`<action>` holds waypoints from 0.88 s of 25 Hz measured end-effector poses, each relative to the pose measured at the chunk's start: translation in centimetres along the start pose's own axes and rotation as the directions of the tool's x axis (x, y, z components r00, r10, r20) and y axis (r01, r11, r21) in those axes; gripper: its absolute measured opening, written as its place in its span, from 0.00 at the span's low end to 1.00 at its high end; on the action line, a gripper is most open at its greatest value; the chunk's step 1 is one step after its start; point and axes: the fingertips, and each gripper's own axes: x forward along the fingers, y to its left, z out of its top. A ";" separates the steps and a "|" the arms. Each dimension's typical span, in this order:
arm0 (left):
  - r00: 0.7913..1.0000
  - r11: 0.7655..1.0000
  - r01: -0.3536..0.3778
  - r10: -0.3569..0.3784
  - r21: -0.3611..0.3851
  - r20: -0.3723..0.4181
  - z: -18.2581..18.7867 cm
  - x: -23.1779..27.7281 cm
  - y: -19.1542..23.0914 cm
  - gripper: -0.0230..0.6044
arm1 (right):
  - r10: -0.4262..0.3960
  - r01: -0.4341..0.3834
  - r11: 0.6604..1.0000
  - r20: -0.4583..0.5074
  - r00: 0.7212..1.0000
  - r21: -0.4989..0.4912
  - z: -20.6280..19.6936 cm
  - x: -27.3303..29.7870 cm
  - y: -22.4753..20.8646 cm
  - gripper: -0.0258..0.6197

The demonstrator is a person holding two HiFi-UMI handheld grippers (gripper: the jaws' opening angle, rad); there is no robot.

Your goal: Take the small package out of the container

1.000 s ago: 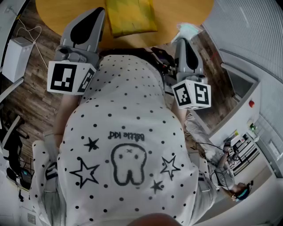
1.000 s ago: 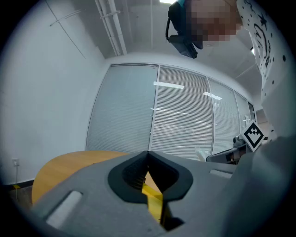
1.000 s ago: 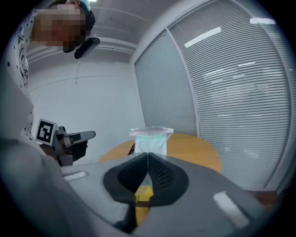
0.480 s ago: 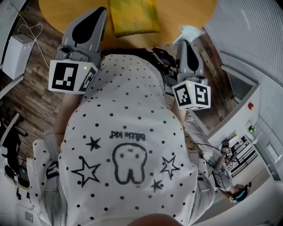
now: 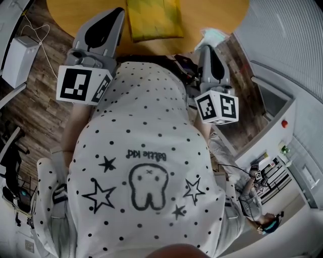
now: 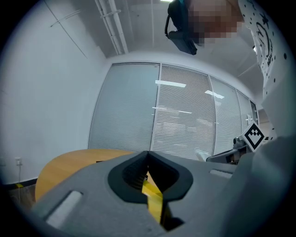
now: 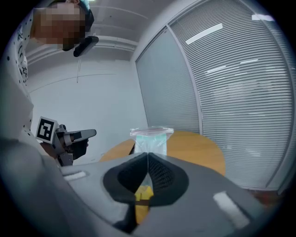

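The small package is a clear zip bag [image 7: 151, 140] with pale teal contents. It stands up out of my right gripper [image 7: 148, 155], whose jaws are shut on its lower edge. In the head view that bag [image 5: 216, 36] sits at the right gripper's [image 5: 209, 46] tip, over the table's near edge. The container, a yellow padded mailer [image 5: 154, 20], lies flat on the round wooden table [image 5: 212, 12]. My left gripper [image 5: 120, 10] points at the mailer's left edge with its jaws [image 6: 148, 153] shut. A yellow strip shows in the slot below its pads; whether it is held I cannot tell.
My dotted white shirt fills the middle of the head view. A white box [image 5: 17, 60] with a cable stands on the wood floor at the left. A grey cabinet [image 5: 272, 111] stands at the right. Glass walls with blinds [image 6: 185, 115] lie beyond the table.
Almost nothing: both grippers hold their places by the table edge, the bag stays in the right jaws, and the view has shifted slightly.
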 end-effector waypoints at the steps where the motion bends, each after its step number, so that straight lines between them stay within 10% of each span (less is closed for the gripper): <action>1: 1.000 1.000 0.003 -0.003 0.002 -0.001 0.0 0.1 0.0 0.05 | -0.002 0.002 1.000 -0.001 1.000 0.002 0.0 0.0 0.0 0.05; 22: 1.000 1.000 0.020 -0.020 0.017 -0.002 0.2 0.5 -0.4 0.05 | -0.029 0.029 1.000 0.014 0.999 0.007 0.1 -0.8 -0.9 0.05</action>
